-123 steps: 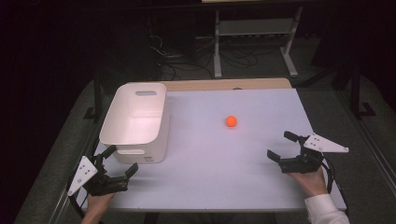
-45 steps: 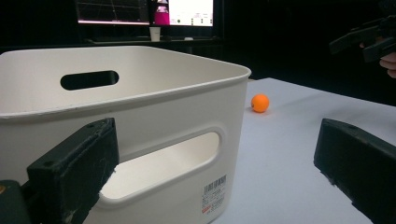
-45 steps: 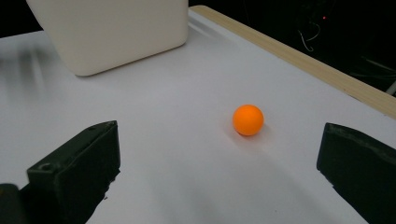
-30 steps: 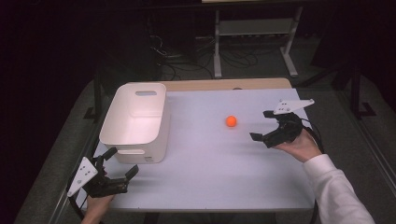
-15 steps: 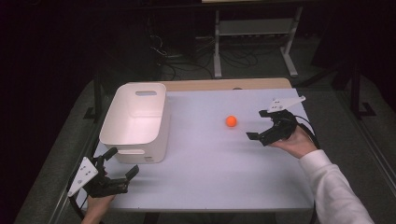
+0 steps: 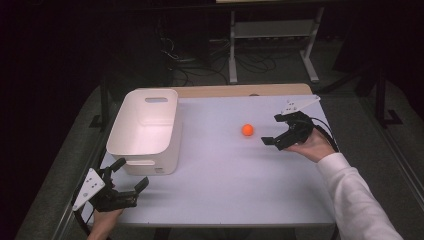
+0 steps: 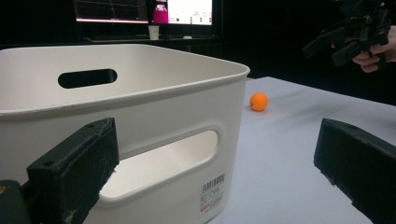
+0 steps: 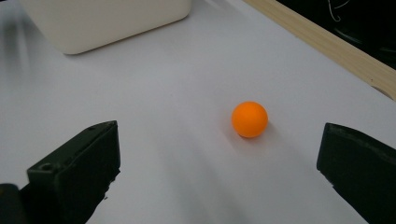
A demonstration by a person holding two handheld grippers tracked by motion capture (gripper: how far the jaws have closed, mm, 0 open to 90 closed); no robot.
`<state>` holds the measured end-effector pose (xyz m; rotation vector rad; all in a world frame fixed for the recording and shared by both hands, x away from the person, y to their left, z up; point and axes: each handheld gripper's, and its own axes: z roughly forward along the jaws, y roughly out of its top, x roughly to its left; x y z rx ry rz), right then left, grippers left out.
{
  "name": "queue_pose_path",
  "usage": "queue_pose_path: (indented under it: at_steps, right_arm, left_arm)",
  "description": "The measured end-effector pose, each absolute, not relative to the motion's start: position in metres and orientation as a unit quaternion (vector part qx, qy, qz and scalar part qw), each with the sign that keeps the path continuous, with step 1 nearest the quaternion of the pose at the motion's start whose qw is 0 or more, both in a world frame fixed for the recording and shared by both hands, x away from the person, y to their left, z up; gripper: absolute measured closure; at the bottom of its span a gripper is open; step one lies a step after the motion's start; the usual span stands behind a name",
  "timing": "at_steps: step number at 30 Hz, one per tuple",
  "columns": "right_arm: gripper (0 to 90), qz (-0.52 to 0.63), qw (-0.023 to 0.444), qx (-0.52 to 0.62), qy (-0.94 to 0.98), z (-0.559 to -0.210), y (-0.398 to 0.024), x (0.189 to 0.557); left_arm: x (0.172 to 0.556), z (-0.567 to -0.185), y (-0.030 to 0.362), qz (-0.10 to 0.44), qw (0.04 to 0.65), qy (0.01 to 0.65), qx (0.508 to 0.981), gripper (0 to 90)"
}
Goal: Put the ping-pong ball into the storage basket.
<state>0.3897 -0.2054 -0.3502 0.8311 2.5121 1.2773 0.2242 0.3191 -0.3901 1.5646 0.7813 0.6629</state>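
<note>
Right gripper open near orange ball; left gripper open, its view half blocked by bin

Right claw gapes, arm outstretched; left claw gapes low.

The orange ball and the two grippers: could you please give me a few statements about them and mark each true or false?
1. The orange ball lies on the table, outside the white bin. True.
2. The right gripper is shut on the ball. False: its jaws stand wide open, and the ball lies apart from them.
3. The left gripper is open near the bin's near end. True.
4. The ball sits to the left of the bin in the high view. False: it is to the bin's right.
5. The bin holds a second ball. False: nothing shows in the bin.
</note>
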Motion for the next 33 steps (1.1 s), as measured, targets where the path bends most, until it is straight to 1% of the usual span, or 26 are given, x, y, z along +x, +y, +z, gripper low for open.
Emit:
queue_pose_path:
  at_steps: [11,33]
  right_arm:
    - [0.0,0.421,0.091,0.280,0.858,-0.349,-0.200,0.402]
    - [0.0,0.390,0.060,0.265,0.880,-0.352,-0.173,0.429]
  left_arm:
    - [0.224,-0.390,0.318,0.283,0.594,0.336,0.674,0.0]
    - [0.224,-0.390,0.318,0.279,0.598,0.332,0.674,0.0]
